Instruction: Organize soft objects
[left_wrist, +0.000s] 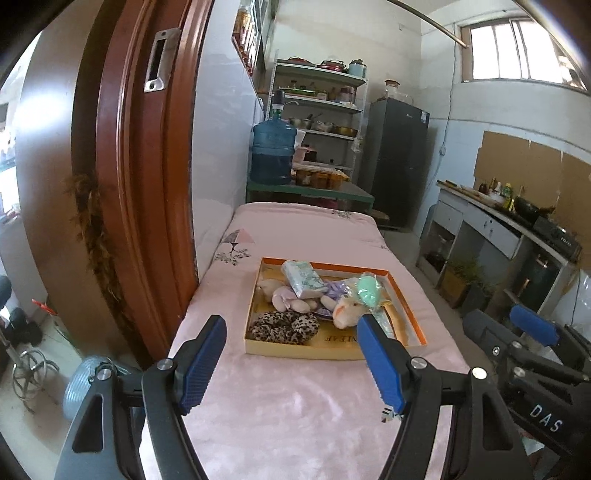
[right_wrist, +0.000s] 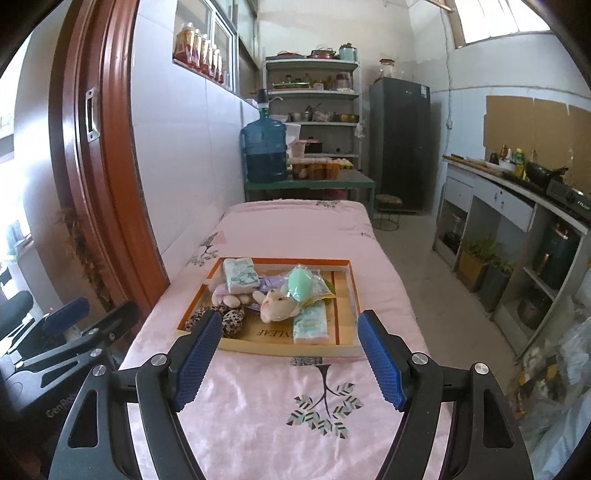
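An orange-rimmed shallow box (left_wrist: 413, 317) (right_wrist: 354, 291) lies on a pink-covered table. In it are a leopard-print scrunchie (left_wrist: 284, 326) (right_wrist: 231, 319), a cream plush toy (left_wrist: 347, 312) (right_wrist: 277, 301), a small lilac-and-beige plush (left_wrist: 284, 295) (right_wrist: 229, 295), tissue packs (left_wrist: 301, 278) (right_wrist: 240, 275) (right_wrist: 312, 325) and a mint-green puff in plastic (left_wrist: 365, 291) (right_wrist: 301, 286). My left gripper (left_wrist: 293, 362) is open and empty, held short of the box's near edge. My right gripper (right_wrist: 288, 360) is open and empty, also in front of the box.
The pink cloth (left_wrist: 295, 413) (right_wrist: 266, 406) covers the table, with a tree print (right_wrist: 325, 402) near me. A brown door frame (left_wrist: 147, 184) stands at the left. A blue water jug (left_wrist: 273, 147), shelves, a dark fridge (right_wrist: 400, 144) and a kitchen counter (right_wrist: 517, 192) lie beyond.
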